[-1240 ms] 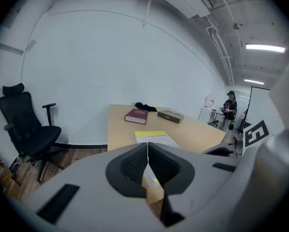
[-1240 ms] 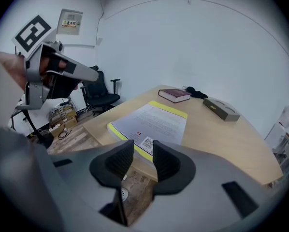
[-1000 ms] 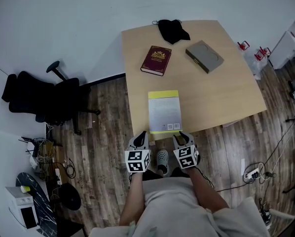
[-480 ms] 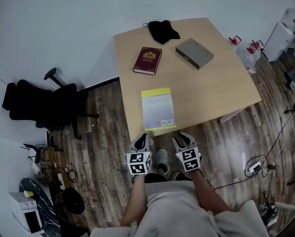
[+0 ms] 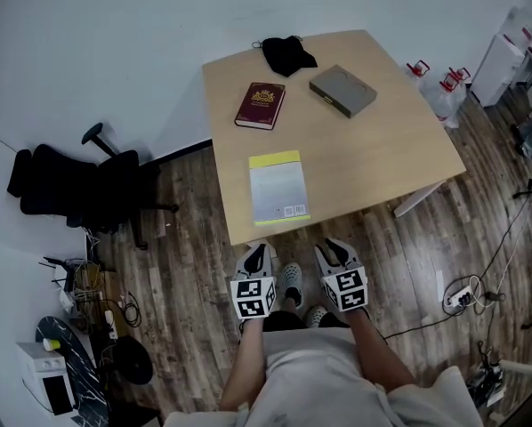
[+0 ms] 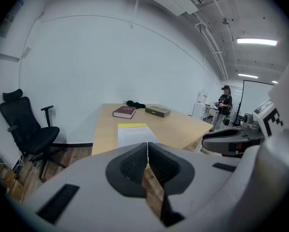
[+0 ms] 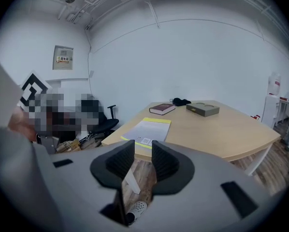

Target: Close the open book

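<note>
Pale wood table point(image 5: 382, 149) against a white wall, plank floor all round. The yellow-edged book point(image 5: 279, 188) lies flat near the table's front edge, right in front of the person. Honestly it looks shut already, cover down flat with little barcode squares showing, so I'd call the closing done. Both grippers hang off the table over the floor. The left gripper point(image 5: 256, 254) is at about 7 o'clock from the book with its jaws pressed together on nothing. The right gripper point(image 5: 335, 252) is at about 5 o'clock with its jaws apart; they've just been closing a bit, and there's only floor between them. If the step now is just backing off, I'd keep both grippers clear of the table edge so nothing nudges the book, and check that the cover isn't springing back up (thin paperbacks love doing that). Going outward, there's a maroon book point(image 5: 260, 106) at 12 o'clock and a grey book point(image 5: 342, 90) at roughly 1, which might be a flat box. A black cloth point(image 5: 286, 54) sits at the far edge and an office chair point(image 5: 70, 185) is off at 9. Count: three books, one cloth, one chair, two grippers, one table.
</note>
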Available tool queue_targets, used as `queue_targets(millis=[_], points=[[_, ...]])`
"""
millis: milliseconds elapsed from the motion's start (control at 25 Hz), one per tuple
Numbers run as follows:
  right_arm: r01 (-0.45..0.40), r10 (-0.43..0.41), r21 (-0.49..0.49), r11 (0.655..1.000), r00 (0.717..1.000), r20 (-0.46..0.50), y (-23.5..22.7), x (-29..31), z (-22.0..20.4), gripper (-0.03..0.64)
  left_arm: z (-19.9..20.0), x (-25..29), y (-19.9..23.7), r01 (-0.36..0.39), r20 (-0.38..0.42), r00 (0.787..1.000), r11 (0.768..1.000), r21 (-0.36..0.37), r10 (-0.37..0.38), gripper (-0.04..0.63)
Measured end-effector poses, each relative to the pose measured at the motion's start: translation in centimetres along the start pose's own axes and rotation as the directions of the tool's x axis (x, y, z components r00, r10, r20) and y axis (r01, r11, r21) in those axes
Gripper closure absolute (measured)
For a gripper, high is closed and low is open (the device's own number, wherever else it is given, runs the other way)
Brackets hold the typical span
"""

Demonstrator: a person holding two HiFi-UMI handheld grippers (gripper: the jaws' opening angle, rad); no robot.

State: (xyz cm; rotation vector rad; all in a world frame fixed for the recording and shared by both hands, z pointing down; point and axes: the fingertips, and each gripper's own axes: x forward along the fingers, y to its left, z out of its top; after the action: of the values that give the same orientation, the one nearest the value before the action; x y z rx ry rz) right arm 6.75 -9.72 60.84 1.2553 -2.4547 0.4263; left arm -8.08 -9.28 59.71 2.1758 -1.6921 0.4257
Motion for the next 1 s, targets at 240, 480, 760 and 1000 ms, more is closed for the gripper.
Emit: queue_targets(millis=[240, 480, 760, 1000], points=[[-0.007, 0.008, -0.009, 1.0, 0.999, 0.044, 1.0, -1.7, 0.3, 0.52, 0.0, -2.2, -0.4, -0.014, 0.033, 0.999, 1.0, 0.009, 0.013, 0.572], [0.004, -0.004, -0.007, 1.0, 0.998, 0.069, 1.2, -2.9, 0.2, 0.555, 0.0, -3.8, -0.7, -0.018, 0.052, 0.999, 1.0, 0.017, 0.017, 0.572], [0.01, -0.009, -0.004, 1.0, 0.995, 0.096, 1.7, -4.0, 0.4, 0.575, -0.3, -4.9, -1.2, -0.018, 0.072, 0.997, 1.0, 0.015, 0.017, 0.572], [0.008, -0.007, -0.003, 1.0, 0.995, 0.099, 2.4, -4.7, 0.0, 0.603, -0.3, -6.1, -1.1, -0.015, 0.086, 0.996, 1.0, 0.014, 0.014, 0.572]])
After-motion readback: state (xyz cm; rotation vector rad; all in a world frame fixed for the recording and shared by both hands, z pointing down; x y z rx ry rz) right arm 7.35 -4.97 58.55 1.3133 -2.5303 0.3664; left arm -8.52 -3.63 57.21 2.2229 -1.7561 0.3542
